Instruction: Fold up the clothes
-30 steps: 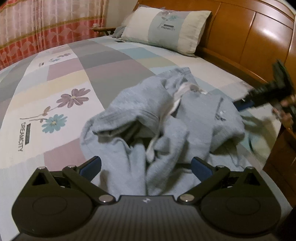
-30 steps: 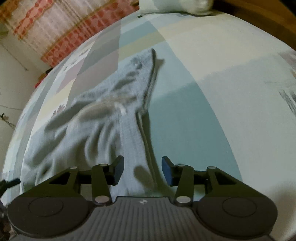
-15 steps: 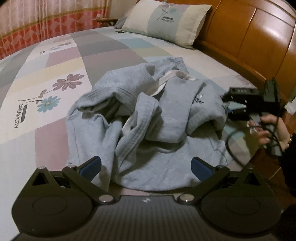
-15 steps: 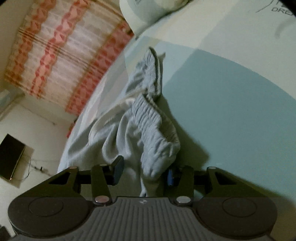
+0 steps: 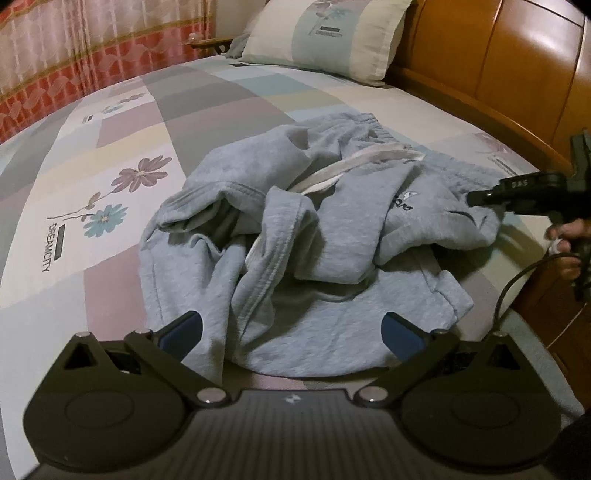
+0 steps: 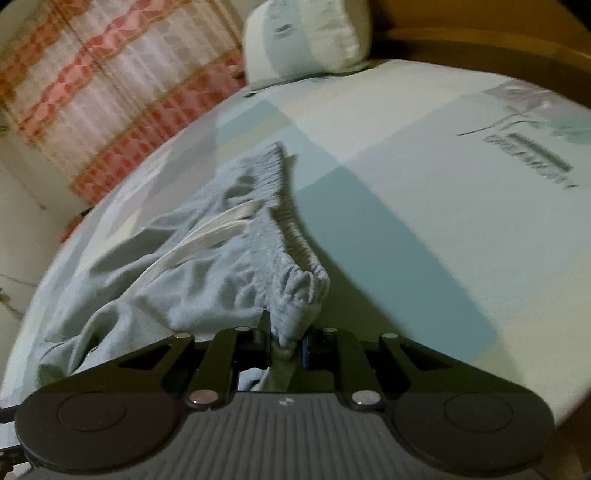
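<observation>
Curtain [image 5: 74, 55] in red and pink closes off the far left side of the room; in front of it the bed [image 5: 92, 229] carries everything, its patchwork sheet printed with flowers. Left gripper [image 5: 291, 332] hangs over the near edge of the bed with its blue pads set wide apart and nothing between them, the near hem of the garment lying just under them. My reading: it waits for a free hem to take once the other side is stretched. Grey sweatpants [image 5: 306, 236] lie crumpled in a heap at the middle of the bed, nearer the right edge, white drawstring [image 5: 347, 168] showing across the top folds; no fold has been made yet, so the work is at the spreading-out stage. Pillow [image 5: 325, 33] sits at the head of the bed against the wooden headboard [image 5: 517, 66], well apart from the heap. Right gripper [image 6: 286, 341] is at the right edge of the heap, jaws closing, with the gathered elastic waistband [image 6: 299, 291] bunched between the pads. The waistband is probably chosen as the firmest edge for pulling the garment flat.
</observation>
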{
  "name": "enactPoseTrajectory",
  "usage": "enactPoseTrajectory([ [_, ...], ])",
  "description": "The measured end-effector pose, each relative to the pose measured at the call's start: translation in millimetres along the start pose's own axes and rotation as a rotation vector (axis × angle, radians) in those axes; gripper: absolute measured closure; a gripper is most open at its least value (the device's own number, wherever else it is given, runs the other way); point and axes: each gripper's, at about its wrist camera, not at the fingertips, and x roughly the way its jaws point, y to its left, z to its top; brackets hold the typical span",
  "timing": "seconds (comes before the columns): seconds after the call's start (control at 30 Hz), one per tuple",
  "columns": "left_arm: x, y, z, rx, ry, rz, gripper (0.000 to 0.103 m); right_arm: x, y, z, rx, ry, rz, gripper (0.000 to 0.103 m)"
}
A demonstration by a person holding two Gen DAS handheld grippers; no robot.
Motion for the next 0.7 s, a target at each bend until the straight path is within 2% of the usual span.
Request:
enactPoseTrajectory([
  [0.13, -0.2, -3.5, 1.0, 0.012, 0.001, 0.0, 0.001, -2.3, -16.2, 3.5, 0.039, 0.009, -0.065, 0.086],
  [0.2, -0.1, -4.5, 1.7, 0.018, 0.003, 0.002, 0.001, -1.0, -24.8, 0.8, 0.058, 0.034, -0.076, 0.083],
  [0.3, -0.8, -3.6, 2.5, 0.022, 0.002, 0.013, 0.001, -8.0, -27.9, -2.0, 0.058, 0.02, -0.096, 0.075],
  [0.5, -1.7, 4.8, 5.8, 0.005, -0.005, 0.037, 0.001, -32.7, 2.3, 6.2, -0.072, -0.105, -0.209, 0.055],
  [0.6, -0.6, 7.2, 5.7, 0.006, -0.007, 0.044, 0.001, -40.9, 13.7, 7.3, -0.12, -0.13, -0.165, 0.046],
  [0.7, 3.6, 10.8, 2.7, -0.002, 0.001, 0.043, 0.001, -35.7, 31.0, -0.6, -0.174, -0.086, -0.082, 0.039],
])
